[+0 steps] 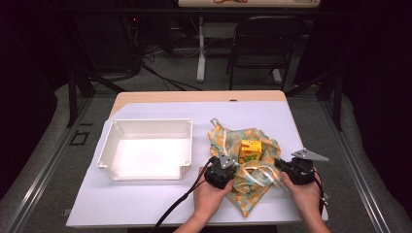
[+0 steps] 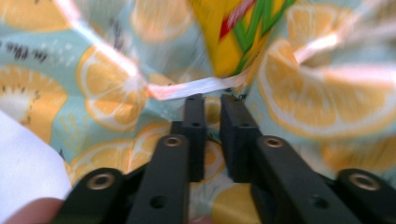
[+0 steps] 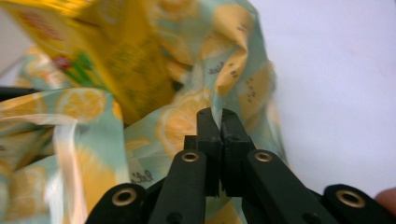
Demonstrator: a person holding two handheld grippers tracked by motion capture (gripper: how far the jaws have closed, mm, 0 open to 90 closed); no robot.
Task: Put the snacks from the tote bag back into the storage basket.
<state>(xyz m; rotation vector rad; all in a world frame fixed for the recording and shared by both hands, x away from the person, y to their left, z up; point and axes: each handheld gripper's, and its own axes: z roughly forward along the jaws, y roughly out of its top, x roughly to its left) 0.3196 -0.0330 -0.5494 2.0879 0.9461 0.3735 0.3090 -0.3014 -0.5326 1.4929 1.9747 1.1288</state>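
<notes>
A lemon-print cloth bag (image 1: 248, 196) lies crumpled on the white table cover, and a yellow box (image 1: 250, 150) stands in its middle. Pale ribbon straps (image 1: 260, 174) loop over the cloth in front of the box. My left gripper (image 1: 233, 167) is at the bag's left edge. In the left gripper view its jaws (image 2: 212, 100) stand a narrow gap apart, with a strap (image 2: 187, 88) running just past the tips below the box (image 2: 229, 37). My right gripper (image 1: 280, 163) is at the bag's right edge. Its jaws (image 3: 217, 114) are shut on a fold of the cloth (image 3: 238, 60) beside the box (image 3: 107, 60).
An empty white tray (image 1: 104, 145) sits left of the bag, close to the left hand. The table's front edge runs just under both forearms. A loose strap end (image 1: 216, 122) lies behind the bag. A folding chair (image 1: 265, 43) stands beyond the table.
</notes>
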